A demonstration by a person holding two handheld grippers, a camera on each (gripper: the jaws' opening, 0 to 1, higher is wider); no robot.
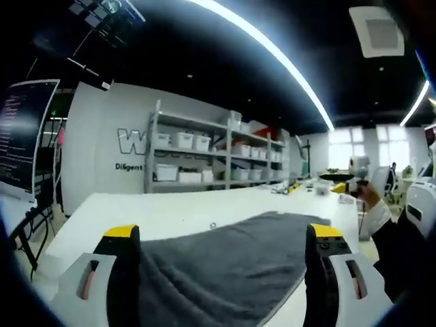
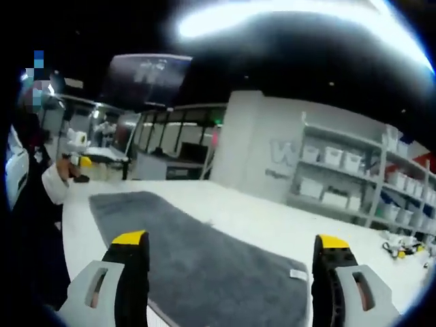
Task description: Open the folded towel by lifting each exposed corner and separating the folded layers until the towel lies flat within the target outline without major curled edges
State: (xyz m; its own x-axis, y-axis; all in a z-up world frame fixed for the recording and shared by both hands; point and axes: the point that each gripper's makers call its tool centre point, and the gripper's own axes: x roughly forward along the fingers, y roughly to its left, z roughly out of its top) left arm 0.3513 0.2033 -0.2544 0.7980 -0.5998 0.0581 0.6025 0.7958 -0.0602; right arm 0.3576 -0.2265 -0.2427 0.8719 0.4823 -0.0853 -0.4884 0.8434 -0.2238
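Towel (image 1: 231,266): grey, spread on the white table (image 1: 163,214), lower centre of the left gripper view (a small white tag (image 2: 298,274) shows at lower right in the right gripper view). Left gripper (image 1: 221,245): jaws wide apart, empty. Right gripper (image 2: 231,255): likewise parted, empty. Shelving (image 1: 204,160): white bins, mid-frame background.

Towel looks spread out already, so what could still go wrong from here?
The towel lies near the table edge by the open right gripper; a careless tug could drag it off. The open left gripper hovers above the cloth, so a blind pinch might bunch it into a new fold.
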